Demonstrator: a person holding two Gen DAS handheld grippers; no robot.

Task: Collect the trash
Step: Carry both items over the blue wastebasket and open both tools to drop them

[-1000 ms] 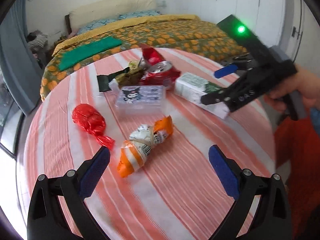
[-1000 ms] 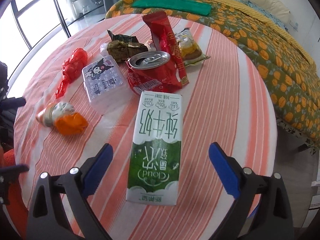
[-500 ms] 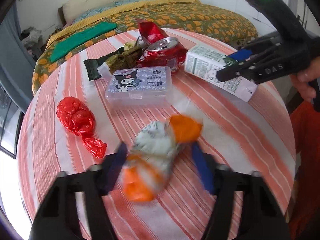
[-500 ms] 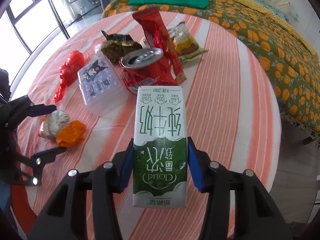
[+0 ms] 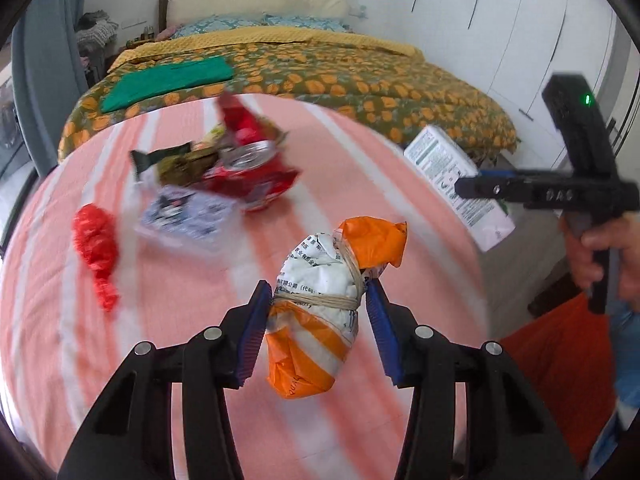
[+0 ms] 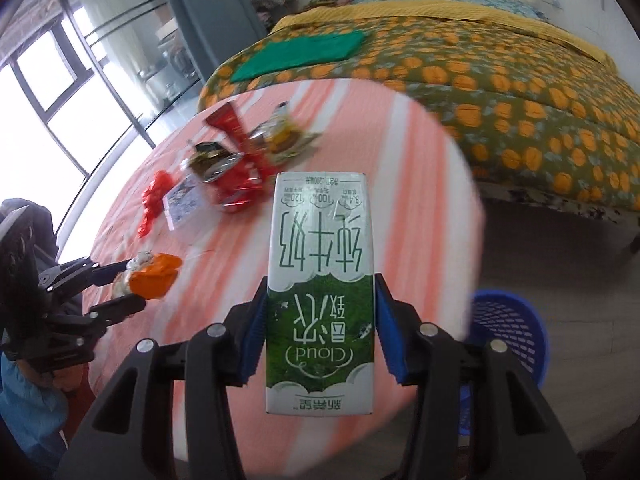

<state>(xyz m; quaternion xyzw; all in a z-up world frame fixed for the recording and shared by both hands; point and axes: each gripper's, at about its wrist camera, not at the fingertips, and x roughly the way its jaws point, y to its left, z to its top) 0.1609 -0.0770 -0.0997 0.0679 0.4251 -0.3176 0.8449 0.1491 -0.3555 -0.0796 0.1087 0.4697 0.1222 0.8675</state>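
Note:
My left gripper is shut on an orange and white crumpled bag tied with a rubber band and holds it above the round striped table. My right gripper is shut on a green and white milk carton and holds it above the table's edge. The carton and right gripper also show at the right of the left wrist view. The bag and left gripper show at the left of the right wrist view.
Left on the table are a crushed red can, a red wrapper, a clear cartoon-print box and dark wrappers. A blue basket stands on the floor beside the table. A bed lies behind.
Both grippers closed on their items and lifted them off the table. The left took the bag, the right took the milk carton and carried it toward the table's edge.

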